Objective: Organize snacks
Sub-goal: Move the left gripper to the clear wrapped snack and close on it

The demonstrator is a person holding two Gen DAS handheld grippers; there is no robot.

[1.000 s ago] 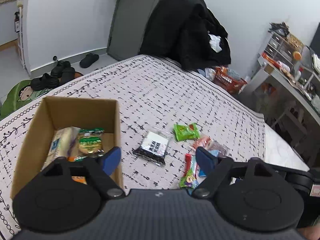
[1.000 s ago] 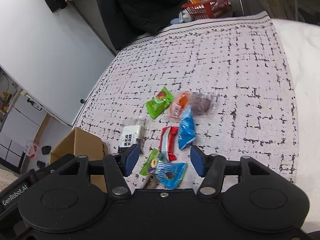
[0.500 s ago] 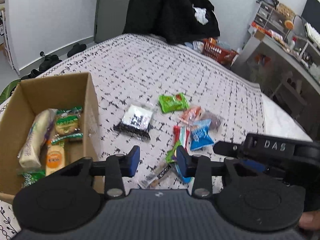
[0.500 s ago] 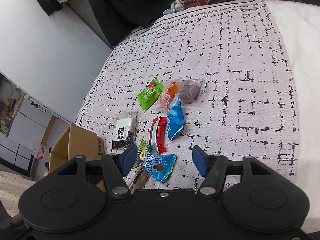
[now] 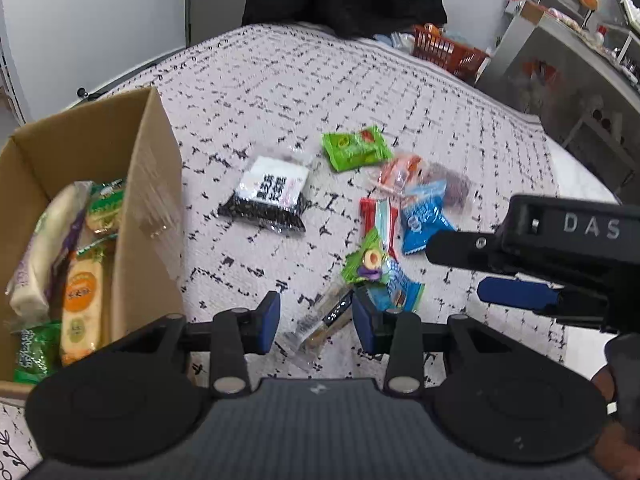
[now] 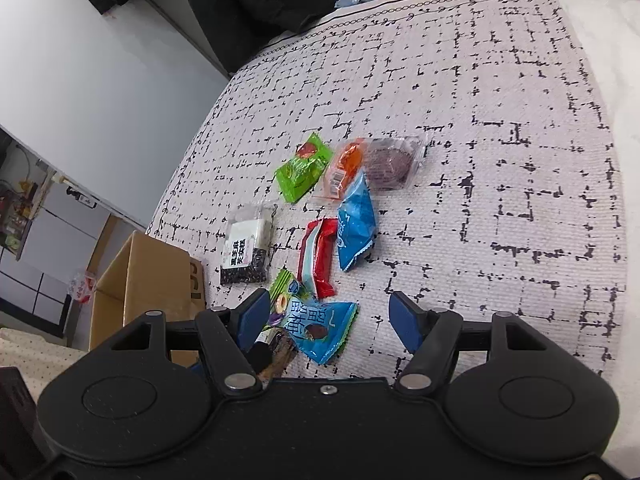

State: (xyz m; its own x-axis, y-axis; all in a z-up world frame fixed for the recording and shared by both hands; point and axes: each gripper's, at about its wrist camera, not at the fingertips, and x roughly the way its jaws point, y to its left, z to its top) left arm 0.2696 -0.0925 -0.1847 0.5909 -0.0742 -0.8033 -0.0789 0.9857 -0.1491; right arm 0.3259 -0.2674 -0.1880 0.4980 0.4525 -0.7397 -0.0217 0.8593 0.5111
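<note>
Since a second ago the left gripper has swung right from the cardboard box and come down low over the snack pile, its blue pads narrowed from wide to a moderate gap, with nothing pinched between them. A clear-wrapped bar lies on the patterned bedspread in that gap, though whether either pad touches it I cannot tell. Just beyond it sit a green candy packet and a blue packet, touching each other. The right gripper has also dropped lower and hovers with its pads spread wide and empty, the same blue packet lying between them. Farther off lie a red wrapper, a second blue packet, a black-and-white sesame pouch, a bright green packet, an orange snack and a purple one. At the near left, the box holds several packed snacks.
</note>
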